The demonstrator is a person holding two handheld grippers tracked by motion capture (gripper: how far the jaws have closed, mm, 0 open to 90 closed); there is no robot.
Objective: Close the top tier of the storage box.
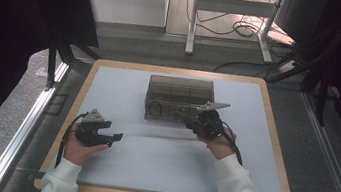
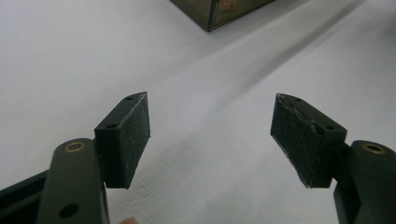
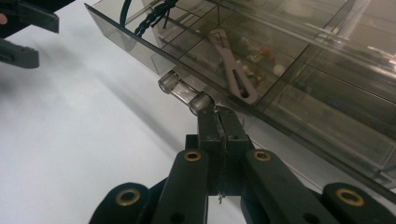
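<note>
The smoky, see-through plastic organiser box (image 1: pixel 179 100) sits at the middle of the pale blue table mat (image 1: pixel 158 165), toward the far side, and the right gripper (image 1: pixel 200 123) is right at its near front edge. The right gripper view brings it home: the two black jaws are pressed together, pinched on a thin clear tab (image 3: pixel 219 122) right beside the box's clear cylindrical hinge or latch piece (image 3: pixel 184 93). I read that as a grip on the latch or the lid's front lip; which of the two, I cannot tell. So the approach and the pinch look done. What is left, by my reading, is the opening itself.

Over to the left gripper (image 1: pixel 114 137): it rests low over the mat, well apart from the box, pointing toward the middle. Its own view shows the pads (image 2: pixel 128 135) standing wide, nothing between them, bare mat beneath and just a corner of the box at the top edge.

The high view gives the layout: both white sleeves, the box, the gap between the hands. It cannot show the pinch. The right gripper view does, plus the divided compartments, a slim grey metal tool (image 3: pixel 233 67) and small bits lying inside.
</note>
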